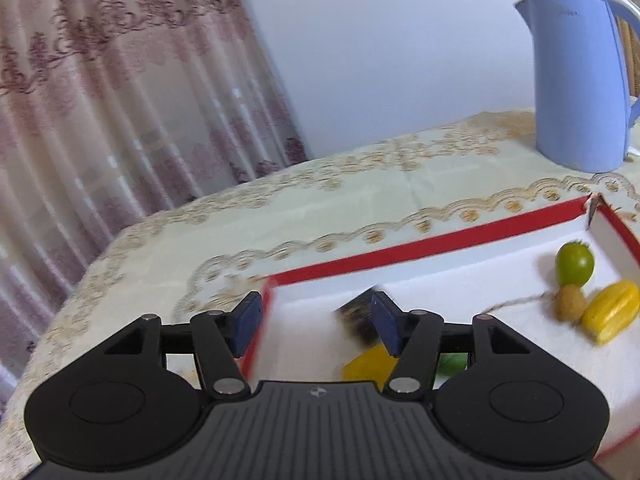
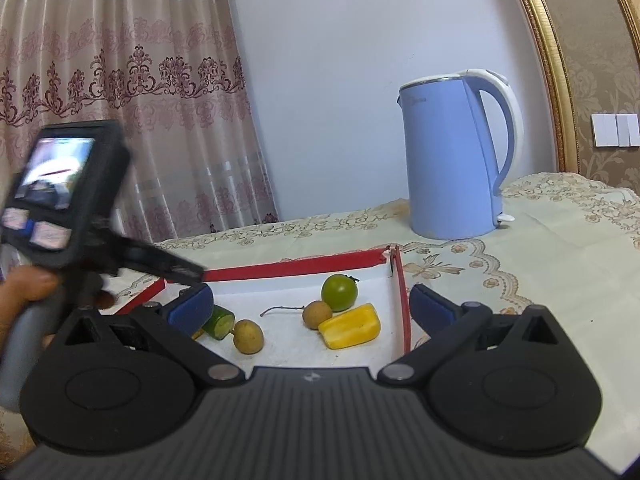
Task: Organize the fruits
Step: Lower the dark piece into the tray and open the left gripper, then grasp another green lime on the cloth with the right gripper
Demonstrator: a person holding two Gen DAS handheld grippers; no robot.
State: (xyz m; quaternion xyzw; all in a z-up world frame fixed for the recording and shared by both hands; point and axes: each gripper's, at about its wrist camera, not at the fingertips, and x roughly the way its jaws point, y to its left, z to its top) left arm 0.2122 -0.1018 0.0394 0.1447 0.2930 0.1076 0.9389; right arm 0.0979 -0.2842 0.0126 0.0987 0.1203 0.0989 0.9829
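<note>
Worktop (image 2: 560, 240) under cream embroidered cloth, pink patterned curtain (image 2: 120, 80) behind. Left hand-held gripper (image 1: 316, 324) part-open, empty, over red-rimmed white tray (image 1: 420, 246); right hand-held gripper (image 2: 310, 306) wide, round green fruit (image 2: 339, 292) ahead.

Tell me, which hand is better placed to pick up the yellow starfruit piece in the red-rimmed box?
Right, probably: its open tongs face the yellow starfruit piece directly; the left tongs sit at the box's far corner.

Left gripper (image 1: 316, 326) angled downward, blue pads (image 1: 246, 320) apart, seemingly gripping nothing amid the blur. Right gripper (image 2: 312, 310) nearly level, jaws spread wide. Left hand (image 2: 18, 304) wrapped around its handle.
</note>
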